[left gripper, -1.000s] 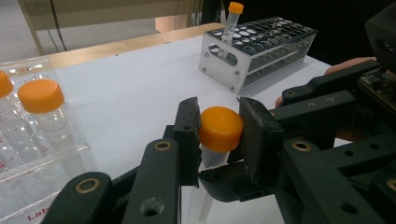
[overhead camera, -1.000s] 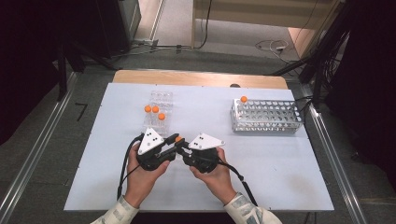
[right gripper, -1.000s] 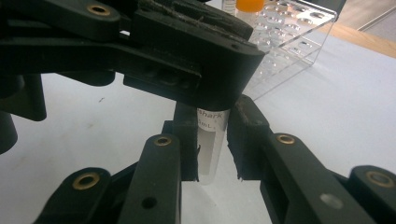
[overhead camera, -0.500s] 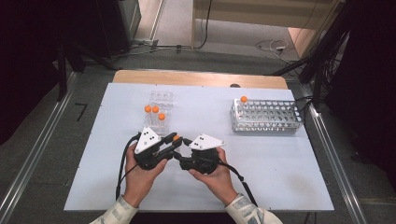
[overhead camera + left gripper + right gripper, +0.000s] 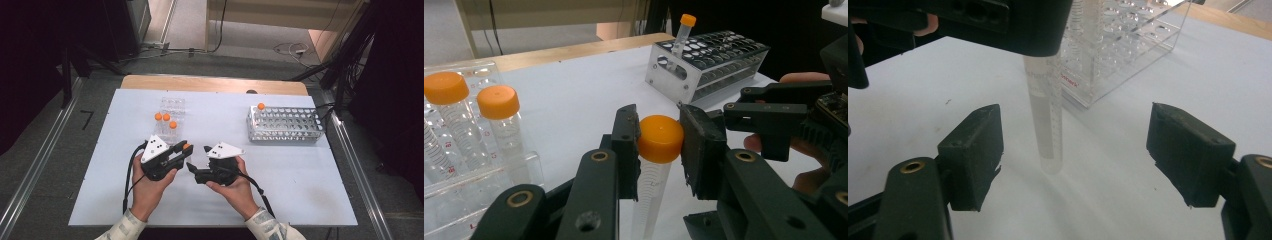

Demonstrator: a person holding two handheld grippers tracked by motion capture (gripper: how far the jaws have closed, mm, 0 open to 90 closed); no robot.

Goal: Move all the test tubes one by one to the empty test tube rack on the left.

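Orange-capped tube (image 5: 658,150) hangs upright by its cap in your left gripper (image 5: 659,142), jaws clamped on the cap, just in front of the clear rack (image 5: 171,114). Your right gripper (image 5: 1073,150) sits spread wide around the tube's lower end (looks like a handover). Metal rack (image 5: 285,124) stands well right of the clear rack.

Tube (image 5: 1047,112) cap hidden behind left tool (image 5: 998,25); clear rack (image 5: 454,145) cropped.

Clear graduated tube (image 5: 651,190), orange screw cap (image 5: 660,138), upright; cap clamped in left gripper (image 5: 658,145), rounded tip just above white desk (image 5: 1128,165).
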